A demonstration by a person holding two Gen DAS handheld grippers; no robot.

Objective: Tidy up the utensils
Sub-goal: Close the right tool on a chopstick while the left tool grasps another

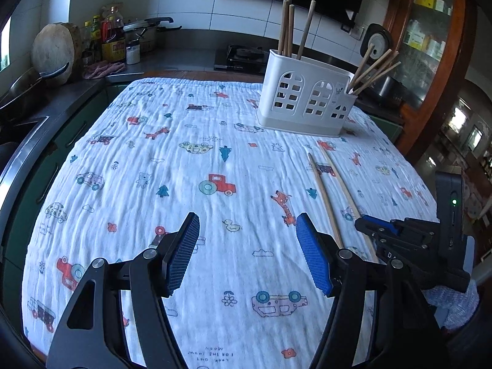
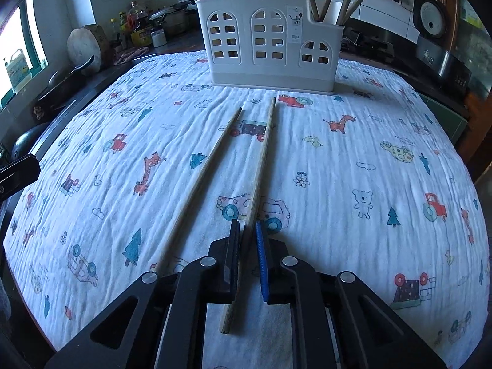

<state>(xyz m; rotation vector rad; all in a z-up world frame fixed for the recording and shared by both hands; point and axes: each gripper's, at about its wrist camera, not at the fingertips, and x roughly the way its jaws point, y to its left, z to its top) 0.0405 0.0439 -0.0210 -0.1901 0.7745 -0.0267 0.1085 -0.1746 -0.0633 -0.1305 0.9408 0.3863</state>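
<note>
Two wooden chopsticks lie on the patterned cloth in front of the white utensil holder (image 2: 270, 43), which has several chopsticks standing in its two end compartments. My right gripper (image 2: 247, 230) is shut on the right chopstick (image 2: 261, 160), gripping it near its butt end. The left chopstick (image 2: 209, 166) lies free beside it. In the left wrist view my left gripper (image 1: 247, 224) is open and empty over the cloth; the holder (image 1: 304, 101) stands far right, the two chopsticks (image 1: 326, 196) lie to its right, and the right gripper (image 1: 359, 223) sits at their near ends.
The table is covered by a white cloth with cartoon prints (image 1: 184, 160). A kitchen counter runs behind and left with bottles (image 1: 112, 37), a round cutting board (image 1: 53, 50), a pan and a pot. A wooden cabinet (image 1: 430, 46) stands at the right.
</note>
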